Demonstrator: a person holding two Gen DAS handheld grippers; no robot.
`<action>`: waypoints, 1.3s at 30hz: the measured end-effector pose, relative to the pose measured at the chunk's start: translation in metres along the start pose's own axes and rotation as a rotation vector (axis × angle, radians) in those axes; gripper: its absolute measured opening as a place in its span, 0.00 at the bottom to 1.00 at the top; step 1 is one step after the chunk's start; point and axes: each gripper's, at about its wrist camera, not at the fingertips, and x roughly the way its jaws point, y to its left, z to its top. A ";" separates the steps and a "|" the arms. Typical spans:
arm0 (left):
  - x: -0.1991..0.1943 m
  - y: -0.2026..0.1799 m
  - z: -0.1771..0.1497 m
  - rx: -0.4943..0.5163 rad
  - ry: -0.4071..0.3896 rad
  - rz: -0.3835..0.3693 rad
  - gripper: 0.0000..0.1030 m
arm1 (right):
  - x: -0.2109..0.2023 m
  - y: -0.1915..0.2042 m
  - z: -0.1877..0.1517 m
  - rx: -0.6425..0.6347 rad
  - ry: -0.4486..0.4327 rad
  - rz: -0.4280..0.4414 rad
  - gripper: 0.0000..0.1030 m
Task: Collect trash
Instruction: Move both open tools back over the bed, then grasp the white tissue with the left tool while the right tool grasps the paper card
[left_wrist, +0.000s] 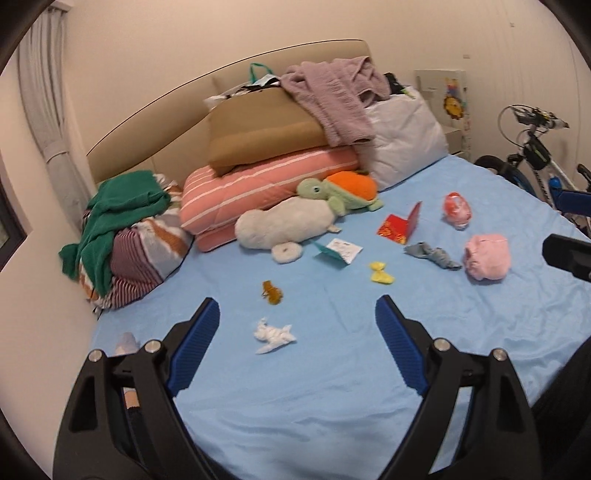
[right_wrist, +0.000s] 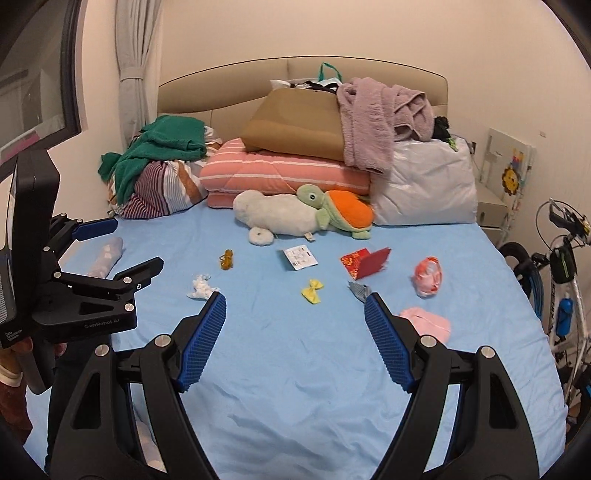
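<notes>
Small bits of trash lie scattered on a blue bed sheet (left_wrist: 295, 406). A crumpled white tissue (left_wrist: 273, 335) lies just ahead of my left gripper (left_wrist: 297, 308), which is open and empty above the sheet. Beyond are a brown wrapper (left_wrist: 272, 292), a yellow wrapper (left_wrist: 381, 273), a white packet (left_wrist: 341, 250), a red envelope (left_wrist: 400, 225), a grey scrap (left_wrist: 432, 255) and a pink-white plastic bag (left_wrist: 458, 208). My right gripper (right_wrist: 295, 299) is open and empty; the tissue (right_wrist: 201, 287) and yellow wrapper (right_wrist: 313, 291) lie ahead of it. The left gripper (right_wrist: 110, 243) shows at the left of the right wrist view.
Plush toys (left_wrist: 284, 221), folded quilts (left_wrist: 266, 177), a green garment on a striped bundle (left_wrist: 122, 218) and a white pillow (left_wrist: 402, 136) crowd the headboard end. A pink cloth (left_wrist: 487, 256) lies on the right. A bicycle (right_wrist: 561, 266) stands beside the bed. A rolled cloth (right_wrist: 105, 256) lies at left.
</notes>
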 end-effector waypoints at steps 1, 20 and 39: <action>0.007 0.008 -0.004 -0.011 0.008 0.022 0.84 | 0.008 0.004 0.002 -0.012 0.002 0.005 0.72; 0.139 0.053 -0.044 -0.234 0.183 0.113 0.84 | 0.195 0.038 0.018 -0.165 0.073 0.077 0.65; 0.253 0.044 -0.078 -0.285 0.300 0.138 0.84 | 0.371 0.024 0.014 -0.205 0.136 0.028 0.65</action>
